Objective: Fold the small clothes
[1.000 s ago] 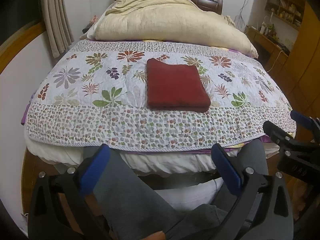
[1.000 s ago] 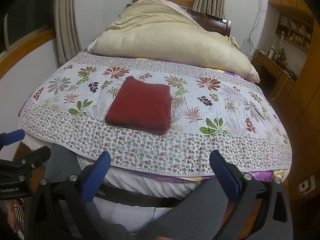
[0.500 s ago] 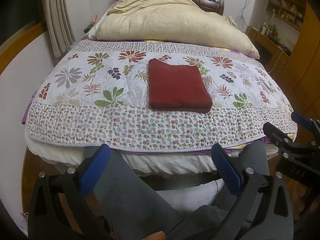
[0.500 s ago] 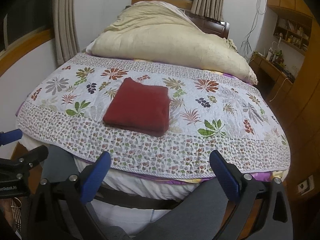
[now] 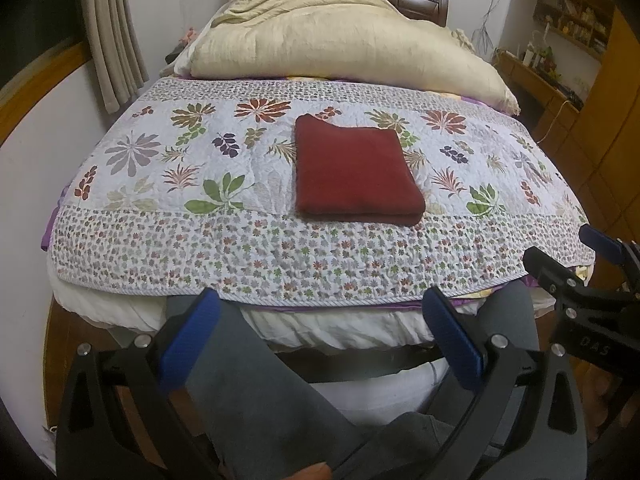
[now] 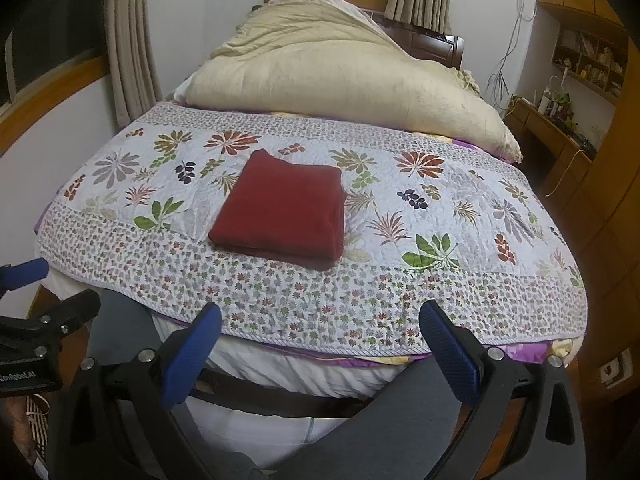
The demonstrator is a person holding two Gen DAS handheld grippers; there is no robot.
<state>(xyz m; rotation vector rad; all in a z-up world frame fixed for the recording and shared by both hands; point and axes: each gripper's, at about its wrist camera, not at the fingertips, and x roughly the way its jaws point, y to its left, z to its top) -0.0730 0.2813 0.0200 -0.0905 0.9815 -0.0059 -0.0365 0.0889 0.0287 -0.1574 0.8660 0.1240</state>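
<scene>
A folded dark red garment [image 5: 356, 172] lies flat on the floral quilt [image 5: 168, 160], near its front border and roughly centred. The left gripper [image 5: 320, 340] hangs off the quilt's near edge, well apart from the garment, jaws spread wide and empty. The right gripper [image 6: 320, 344] sits likewise, spread and empty, over grey trousers [image 6: 400, 432].

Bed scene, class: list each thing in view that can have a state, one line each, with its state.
Red cloth: folded into a neat rectangle, lying flat on the quilt.
Quilt: spread flat over the bed.
Beige duvet: bunched in a heap at the head end.
Curtain: drawn aside.
Left gripper: jaws open, empty.
Right gripper: jaws open, empty.
</scene>
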